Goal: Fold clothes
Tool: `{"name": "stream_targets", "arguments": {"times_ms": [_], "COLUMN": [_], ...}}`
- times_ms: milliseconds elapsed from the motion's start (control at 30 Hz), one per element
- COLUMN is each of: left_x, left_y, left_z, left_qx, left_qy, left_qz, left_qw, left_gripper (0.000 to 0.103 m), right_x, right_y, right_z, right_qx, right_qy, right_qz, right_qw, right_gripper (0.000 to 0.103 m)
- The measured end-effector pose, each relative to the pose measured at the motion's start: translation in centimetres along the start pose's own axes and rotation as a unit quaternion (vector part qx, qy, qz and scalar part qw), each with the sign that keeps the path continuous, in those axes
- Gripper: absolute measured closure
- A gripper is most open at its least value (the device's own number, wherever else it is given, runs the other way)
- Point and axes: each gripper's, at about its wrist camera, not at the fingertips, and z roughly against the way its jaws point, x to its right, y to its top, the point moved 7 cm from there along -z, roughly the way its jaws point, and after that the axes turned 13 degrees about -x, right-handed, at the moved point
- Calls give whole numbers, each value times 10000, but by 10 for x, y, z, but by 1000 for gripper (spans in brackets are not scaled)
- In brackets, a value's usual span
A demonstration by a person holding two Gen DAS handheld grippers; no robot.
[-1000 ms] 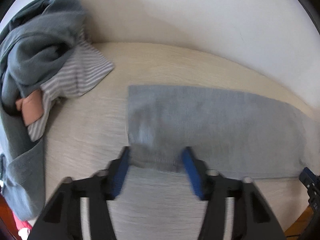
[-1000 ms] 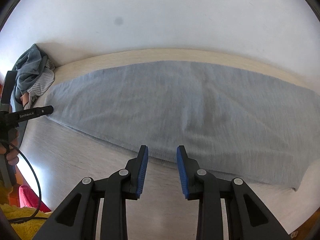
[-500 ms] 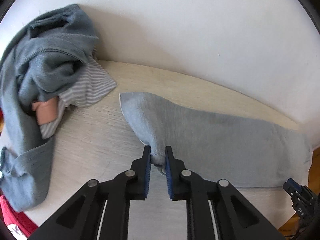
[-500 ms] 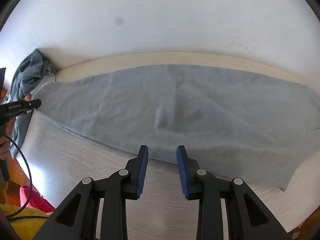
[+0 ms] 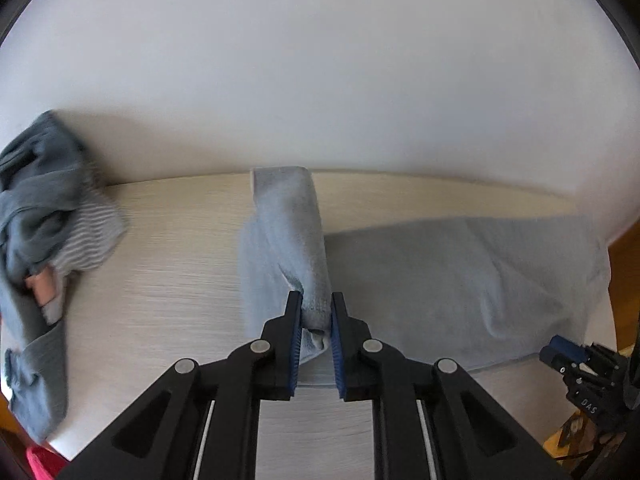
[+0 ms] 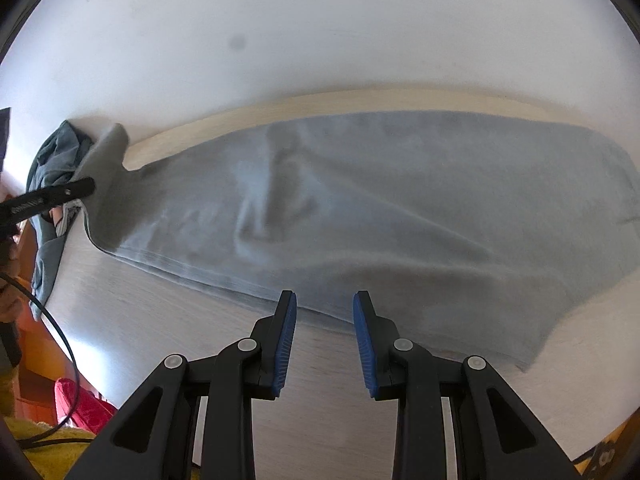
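Note:
A light grey garment (image 5: 460, 272) lies spread along the pale wooden table (image 5: 172, 280). My left gripper (image 5: 316, 308) is shut on the garment's left hem, and that end stands lifted in a narrow fold above the table. In the right wrist view the same garment (image 6: 400, 200) stretches across the table with its left end raised beside the left gripper's finger (image 6: 76, 190). My right gripper (image 6: 325, 300) stands open, its tips at the garment's near hem, with nothing between the pads. Its tip (image 5: 560, 354) shows at the far right of the left wrist view.
A heap of dark grey and striped clothes (image 5: 44, 200) lies at the table's left end against the white wall (image 5: 320, 80). A red item (image 6: 80, 404), yellow fabric (image 6: 36, 452) and a black cable (image 6: 60, 332) sit below the table's left edge.
My left gripper went from open around the hem to shut on it, then lifted that end and carried it rightward. The right gripper slid along the near hem, still open.

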Motion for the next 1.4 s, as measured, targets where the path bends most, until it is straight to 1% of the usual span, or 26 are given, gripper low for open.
{"name": "stream_targets", "arguments": {"times_ms": [67,167,233,333,467,500,667,700,767,833,933,967,1000,1067,1133,1233,1333,1400], "left_x": [13,25,33,30,17,11,-10,-12,-13,-11,-3,0,3,-3,-8,-26,-33,-34], "left_y": [0,-3,-29,-33,-37,-39,-42,-41,-36,-28,-20,-17,-16,-14,-13,-1,12,19], "left_z": [-14,-38,-13,-13,7,17,45,51,52,47,30,24,25,31,37,25,8,-7], "left_qx": [-130,-457,-752,-803,-717,-612,-386,-319,-267,-302,-563,-667,-683,-551,-416,-501,-596,-697], "left_qy": [-15,-85,-144,-393,-647,-620,-747,-868,-1104,-1289,-1509,-1574,-1642,-1676,-1707,-1749,-1729,-1649], "left_qz": [-121,-190,-84,81,251,255,180,109,-35,-285,-724,-880,-1130,-1401,-1668,-1784,-1979,-2105], "left_qw": [9998,9987,9970,9960,9950,9959,9963,9957,9935,9908,9843,9813,9775,9743,9702,9670,9630,9611], "left_gripper": [92,91,87,84,83,83,83,83,80,79,79,79,79,79,79,79,79,79], "right_x": [10,19,23,21,3,-3,-44,-52,-69,-81,-89,-93,-99,-112,-131,-166,-193,-205], "right_y": [-3,-7,-7,-5,4,7,21,23,25,27,28,26,25,23,24,31,41,49], "right_z": [0,0,0,2,4,6,9,8,5,0,-4,-4,-3,0,1,-4,-14,-23], "right_qx": [-23,-50,-49,-23,122,169,313,331,357,368,375,393,415,447,509,520,501,443], "right_qy": [9,30,56,133,292,325,490,483,441,346,193,269,365,516,620,775,765,739], "right_qz": [-70,-124,-124,-67,195,269,517,551,579,453,-80,-269,-387,-538,-552,-434,-260,-166], "right_qw": [10000,9999,9999,9999,9993,9990,9970,9968,9967,9977,9991,9985,9977,9962,9952,9947,9955,9961], "right_gripper": [73,73,73,73,73,73,73,73,73,73,73,73,73,73,73,73,73,73]}}
